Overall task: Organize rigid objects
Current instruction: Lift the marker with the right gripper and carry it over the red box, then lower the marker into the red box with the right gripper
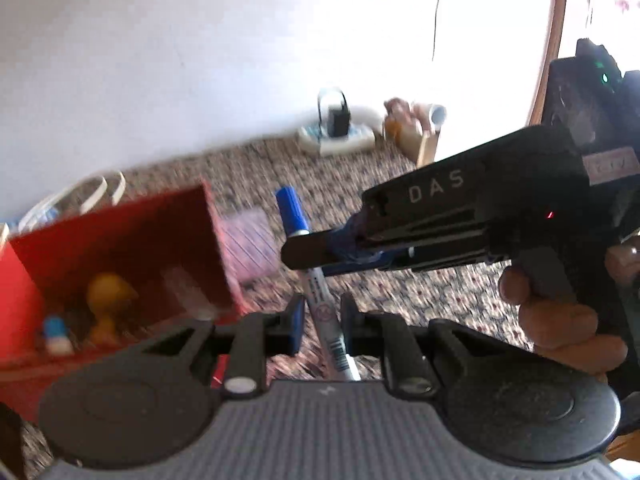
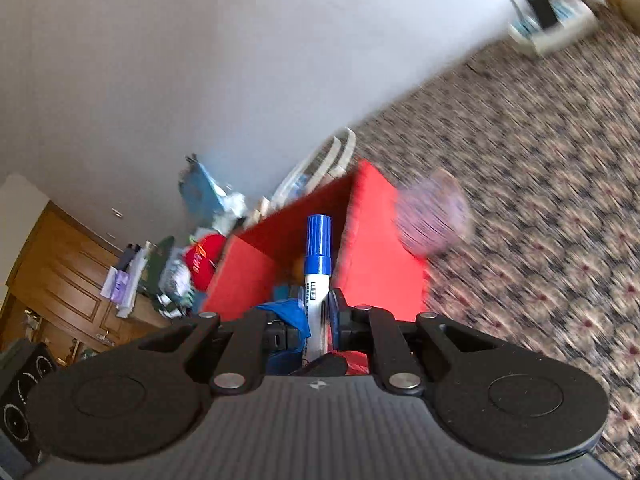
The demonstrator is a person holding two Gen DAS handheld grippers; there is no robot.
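A white marker with a blue cap (image 1: pixel 297 227) stands between the fingers of my left gripper (image 1: pixel 320 320), which looks slightly open around its lower body. My right gripper (image 2: pixel 316 320) is shut on the same marker (image 2: pixel 318 264); in the left wrist view its black body (image 1: pixel 460 216) reaches in from the right and clamps the marker below the cap. An open red box (image 1: pixel 120 240) sits to the left, holding a yellow toy (image 1: pixel 108 296) and a small blue-and-white item (image 1: pixel 56 332). In the right wrist view the box (image 2: pixel 376 248) lies just behind the marker.
Patterned carpet (image 2: pixel 540 200) covers the floor. A purple patterned object (image 2: pixel 434 216) lies beside the box. A white power strip with a black plug (image 1: pixel 336 132) and a wooden item (image 1: pixel 416 136) sit by the white wall. Clutter and a wooden cabinet (image 2: pixel 60 264) are far left.
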